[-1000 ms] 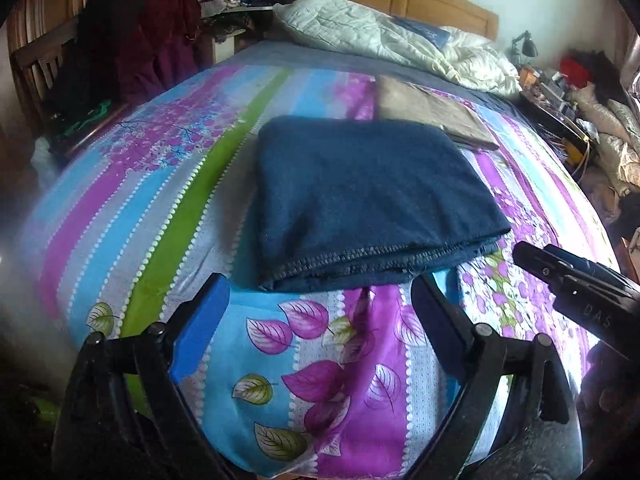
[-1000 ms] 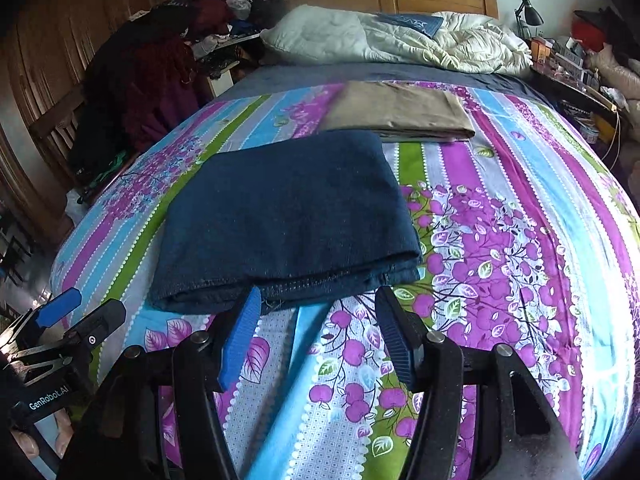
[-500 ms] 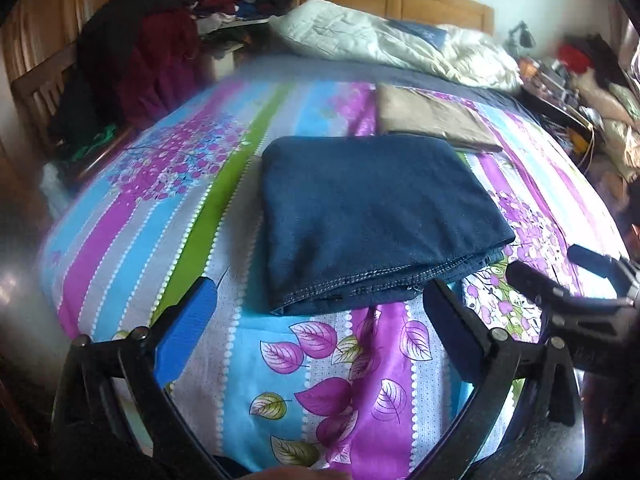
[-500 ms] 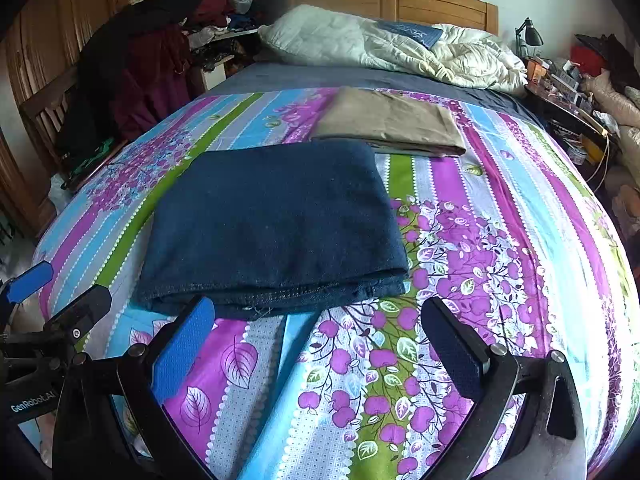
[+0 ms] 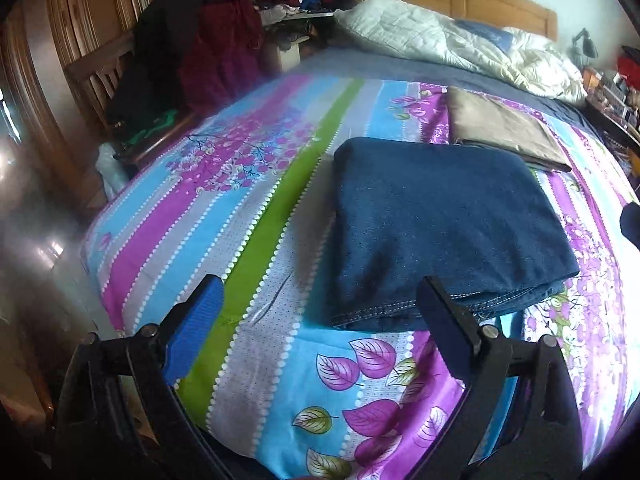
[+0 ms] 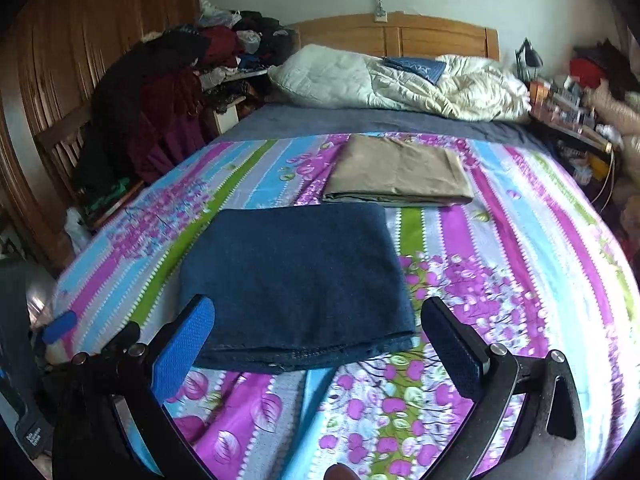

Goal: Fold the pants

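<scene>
From the left wrist view we see the left gripper (image 5: 320, 312) with its jaws spread wide and nothing between them. They were narrower a second ago, and had already widened half a second back. The folded blue jeans (image 5: 444, 224) lie flat on the striped floral bedspread (image 5: 224, 216), their stitched edge nearest us. The jeans now sit to the right of the view rather than centred, so this gripper has swung leftward; its right finger (image 5: 448, 328) overlaps the stitched edge in the picture, though we cannot tell whether it touches. More of the wooden wardrobe (image 5: 72, 32) and the dark clothes draped on a chair (image 5: 188, 48) shows than before. The folded tan pants (image 5: 500, 128) lie just beyond the jeans, toward the white quilt (image 5: 440, 44) at the headboard. The other gripper, plain at the right edge half a second ago, is reduced to a dark sliver there.

From the right wrist view, the right gripper (image 6: 316, 328) also has its jaws wide apart and empty, about as wide as half a second ago and far wider than a second ago. The jeans (image 6: 296, 276) lie centred between its fingers, their near edge just past the tips. The view has pulled up and back: the wall above the headboard (image 6: 400, 36) now shows. The tan pants (image 6: 400, 172) sit apart from the jeans, further up the bed. The left gripper's blue pad (image 6: 60, 326) peeks in at the lower left.
</scene>
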{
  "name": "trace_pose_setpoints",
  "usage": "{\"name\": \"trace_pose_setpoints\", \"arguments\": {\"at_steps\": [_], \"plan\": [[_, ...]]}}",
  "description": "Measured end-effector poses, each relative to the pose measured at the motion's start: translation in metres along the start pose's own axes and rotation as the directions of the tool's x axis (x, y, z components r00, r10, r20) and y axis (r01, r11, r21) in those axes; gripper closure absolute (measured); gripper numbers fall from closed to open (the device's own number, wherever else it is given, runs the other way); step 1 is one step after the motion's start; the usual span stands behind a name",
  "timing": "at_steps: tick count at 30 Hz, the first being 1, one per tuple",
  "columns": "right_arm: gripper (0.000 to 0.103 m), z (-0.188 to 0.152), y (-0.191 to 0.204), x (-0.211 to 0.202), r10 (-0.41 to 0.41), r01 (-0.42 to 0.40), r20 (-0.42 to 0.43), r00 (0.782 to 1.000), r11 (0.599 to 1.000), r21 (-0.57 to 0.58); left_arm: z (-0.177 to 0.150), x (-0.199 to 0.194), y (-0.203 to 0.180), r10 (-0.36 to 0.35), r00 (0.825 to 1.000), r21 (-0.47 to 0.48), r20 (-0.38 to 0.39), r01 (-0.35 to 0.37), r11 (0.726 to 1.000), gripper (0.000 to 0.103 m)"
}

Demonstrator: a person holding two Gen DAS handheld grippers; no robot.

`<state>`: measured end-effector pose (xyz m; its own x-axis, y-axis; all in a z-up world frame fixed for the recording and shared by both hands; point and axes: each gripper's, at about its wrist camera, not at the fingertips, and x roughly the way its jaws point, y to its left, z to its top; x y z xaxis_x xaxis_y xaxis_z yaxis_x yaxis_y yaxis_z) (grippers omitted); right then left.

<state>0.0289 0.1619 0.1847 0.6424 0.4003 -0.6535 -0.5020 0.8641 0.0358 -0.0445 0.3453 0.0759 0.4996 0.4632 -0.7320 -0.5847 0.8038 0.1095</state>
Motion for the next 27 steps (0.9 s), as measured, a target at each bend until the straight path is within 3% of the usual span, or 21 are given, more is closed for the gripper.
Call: {"name": "trace_pose_setpoints", "arguments": {"at_steps": [3,5,7,9,12,17,27], "plan": [[0.000,0.003,0.023,-0.030,-0.115,0.128,0.167,0.979,0.990,-0.065,0.002,0.004,0.001,0.004,1.000,0.017,-0.008,-0.004,1.000,0.006],[0.000,0.001,0.026,-0.033,-0.146,0.153,0.204,0.968,0.988,-0.022,0.002,0.004,0.001,0.017,1.000,0.012,-0.007,-0.016,1.000,0.006],[0.000,0.001,0.023,-0.013,-0.108,0.111,0.081,0.991,0.993,-0.031,0.003,0.004,0.002,0.010,1.000,0.003,-0.014,-0.009,1.000,0.006],[0.000,-0.004,0.027,0.003,-0.145,0.144,-0.011,0.989,0.987,-0.073,0.002,0.001,0.002,0.006,1.000,0.005,-0.009,-0.006,1.000,0.006],[0.000,-0.015,0.036,0.002,-0.208,0.209,0.028,0.978,0.969,-0.129,0.002,-0.003,0.001,0.023,1.000,0.029,0.014,-0.023,0.999,0.006],[0.000,-0.026,0.032,0.013,-0.201,0.195,-0.054,0.978,0.975,-0.104,0.002,-0.003,0.002,0.014,1.000,0.015,0.004,-0.014,1.000,0.006],[0.000,-0.040,0.029,0.019,-0.206,0.195,-0.102,0.973,0.975,-0.106,-0.001,-0.004,0.002,0.019,1.000,0.006,-0.007,-0.019,1.000,0.006]]}}
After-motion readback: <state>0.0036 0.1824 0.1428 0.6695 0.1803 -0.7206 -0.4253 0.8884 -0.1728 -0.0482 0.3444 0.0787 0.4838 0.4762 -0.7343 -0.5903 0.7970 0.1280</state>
